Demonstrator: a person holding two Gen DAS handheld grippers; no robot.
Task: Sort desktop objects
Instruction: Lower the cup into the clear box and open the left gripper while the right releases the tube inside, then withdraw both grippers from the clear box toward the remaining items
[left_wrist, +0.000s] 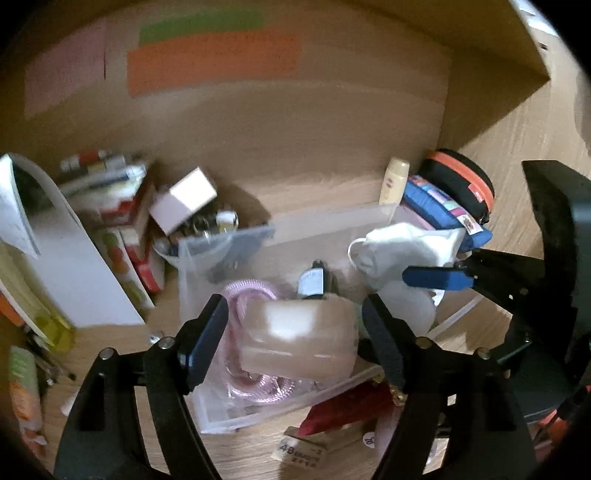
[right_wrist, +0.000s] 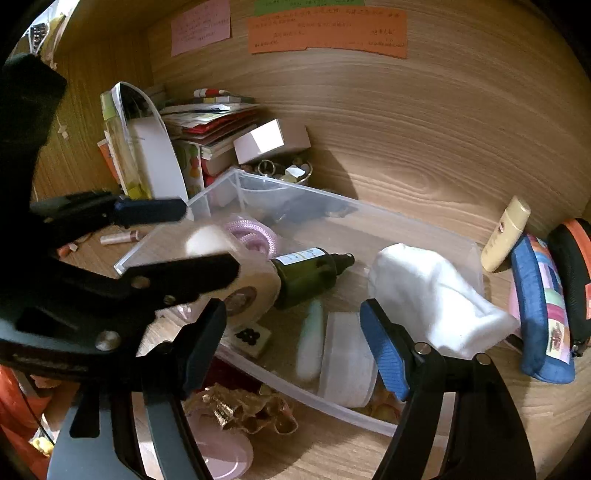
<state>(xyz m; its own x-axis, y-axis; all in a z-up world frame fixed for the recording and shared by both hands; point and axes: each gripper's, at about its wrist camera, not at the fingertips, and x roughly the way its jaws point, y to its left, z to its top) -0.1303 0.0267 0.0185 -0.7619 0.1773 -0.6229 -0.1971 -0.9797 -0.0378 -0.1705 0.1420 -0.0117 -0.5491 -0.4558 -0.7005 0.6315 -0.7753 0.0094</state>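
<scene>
A small cream tag (left_wrist: 300, 451) lying just in front of the clear plastic bin (left_wrist: 236, 417) reads "48". Writing on the coloured paper notes (right_wrist: 327, 31) on the wall behind the bin is too small to read.

Wooden desk (right_wrist: 424, 177) with clear plastic bin (right_wrist: 369, 206), blue pouch (right_wrist: 539, 314), stacked books (right_wrist: 214, 125).

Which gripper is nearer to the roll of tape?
Left. The left gripper has the roll of tape between its fingers; the right gripper is beside it, over the clear box.
</scene>
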